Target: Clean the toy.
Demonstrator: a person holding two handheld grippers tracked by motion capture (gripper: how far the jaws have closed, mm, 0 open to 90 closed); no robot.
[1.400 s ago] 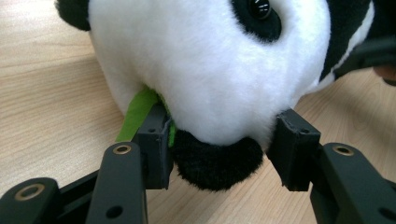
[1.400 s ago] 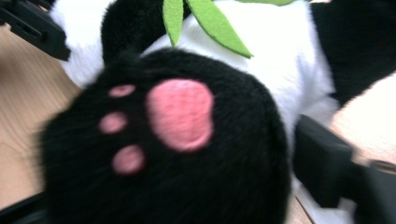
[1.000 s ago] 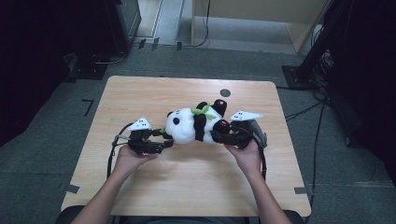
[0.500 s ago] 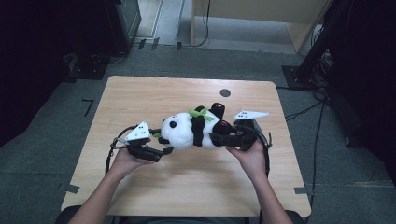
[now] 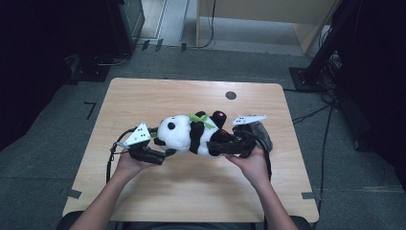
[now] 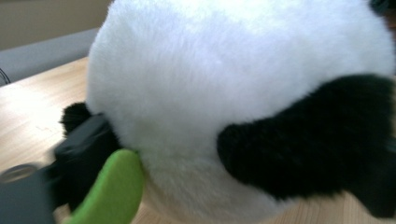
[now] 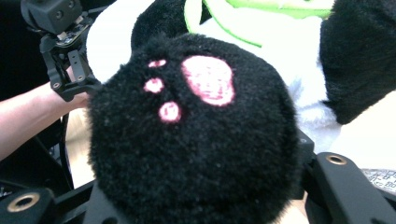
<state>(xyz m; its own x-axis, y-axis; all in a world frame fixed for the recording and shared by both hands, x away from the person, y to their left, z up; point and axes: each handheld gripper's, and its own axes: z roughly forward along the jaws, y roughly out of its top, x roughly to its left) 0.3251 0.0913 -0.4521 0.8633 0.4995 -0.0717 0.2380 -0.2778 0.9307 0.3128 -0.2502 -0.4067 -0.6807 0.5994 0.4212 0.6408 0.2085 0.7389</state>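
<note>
On the table (image 5: 143,201), right tool (image 5: 225,147) clamping panda (image 5: 184,135); left tool (image 5: 160,155) open beside it.

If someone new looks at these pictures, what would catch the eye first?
Most striking is the black and white panda plush, lying on its side in the middle of the wooden table. The right gripper clamps its black foot with pink paw marks, and the left gripper sits at its head, its jaws just opened.
</note>
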